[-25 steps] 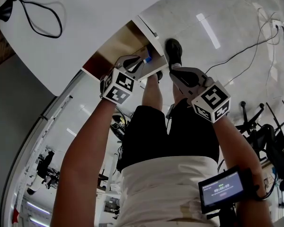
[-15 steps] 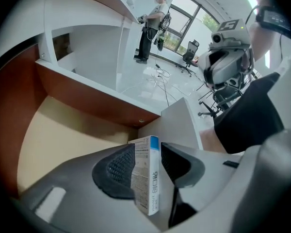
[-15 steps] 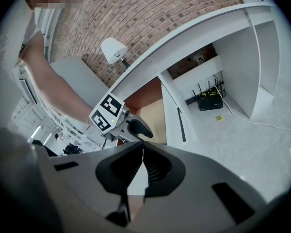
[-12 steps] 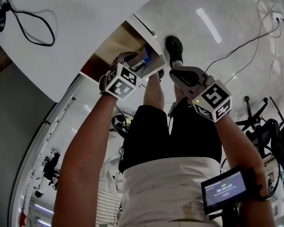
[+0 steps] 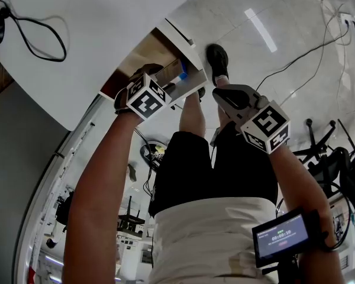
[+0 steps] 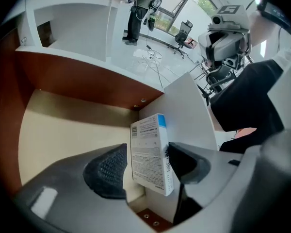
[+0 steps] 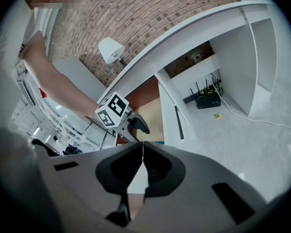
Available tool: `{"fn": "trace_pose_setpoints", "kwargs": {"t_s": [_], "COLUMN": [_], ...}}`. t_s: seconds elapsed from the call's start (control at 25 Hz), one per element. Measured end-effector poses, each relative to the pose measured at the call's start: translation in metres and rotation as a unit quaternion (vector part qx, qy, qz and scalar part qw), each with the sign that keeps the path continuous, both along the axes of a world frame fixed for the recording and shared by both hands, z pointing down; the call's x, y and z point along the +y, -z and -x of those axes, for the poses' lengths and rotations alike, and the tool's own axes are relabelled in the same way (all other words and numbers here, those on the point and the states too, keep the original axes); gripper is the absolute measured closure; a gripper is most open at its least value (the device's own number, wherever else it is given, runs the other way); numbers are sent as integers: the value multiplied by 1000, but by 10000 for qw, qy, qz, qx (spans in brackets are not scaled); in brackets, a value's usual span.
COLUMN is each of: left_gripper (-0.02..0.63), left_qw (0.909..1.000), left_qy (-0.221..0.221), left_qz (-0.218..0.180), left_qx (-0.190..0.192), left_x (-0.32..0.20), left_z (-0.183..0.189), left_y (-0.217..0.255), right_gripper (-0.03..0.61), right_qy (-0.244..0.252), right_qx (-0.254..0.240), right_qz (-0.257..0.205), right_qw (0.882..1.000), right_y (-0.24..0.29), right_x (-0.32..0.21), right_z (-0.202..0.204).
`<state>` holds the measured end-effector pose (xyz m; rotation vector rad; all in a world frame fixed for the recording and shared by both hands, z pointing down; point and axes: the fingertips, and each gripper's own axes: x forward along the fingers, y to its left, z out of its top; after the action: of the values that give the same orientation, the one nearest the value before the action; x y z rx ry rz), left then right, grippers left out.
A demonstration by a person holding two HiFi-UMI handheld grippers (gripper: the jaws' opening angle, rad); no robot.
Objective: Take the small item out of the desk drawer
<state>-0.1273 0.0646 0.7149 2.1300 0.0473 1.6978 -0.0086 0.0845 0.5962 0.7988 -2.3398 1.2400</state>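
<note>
Left gripper point(image 6: 146, 165) jaws opening, small box point(image 6: 149, 152) between them, not pinched; it stands on edge in the drawer point(image 6: 63, 130) against the white side wall. Risk: an off-centre close tips it flat or shoves it away. Right gripper point(image 7: 142, 165) pressed together, empty

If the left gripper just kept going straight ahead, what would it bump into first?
The left gripper would likely meet the box first: it stands between the opening jaws. Behind it is the drawer's white wall; depth is unclear.
</note>
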Motion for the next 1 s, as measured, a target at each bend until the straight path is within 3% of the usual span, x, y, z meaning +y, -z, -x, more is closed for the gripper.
{"fn": "trace_pose_setpoints", "kwargs": {"t_s": [0.2,0.84,1.0], "left_gripper": [311,301,335], "left_qw": [10000,9950,9915], "left_qy": [29,966,1295], "left_qz": [8,-241,25], "left_qx": [-72,-3,96], "left_x": [-6,-41,-42], "left_z": [0,14,14], "left_y": [-1,14,16], "right_gripper": [572,572,572], "right_qy": [-25,-51,-38], "right_qx": [8,-13,-10], "right_qz": [17,103,119], "right_qw": [10000,9999,9999], "right_y": [0,-2,-2], "right_x": [0,0,0], "right_z": [-1,3,3]}}
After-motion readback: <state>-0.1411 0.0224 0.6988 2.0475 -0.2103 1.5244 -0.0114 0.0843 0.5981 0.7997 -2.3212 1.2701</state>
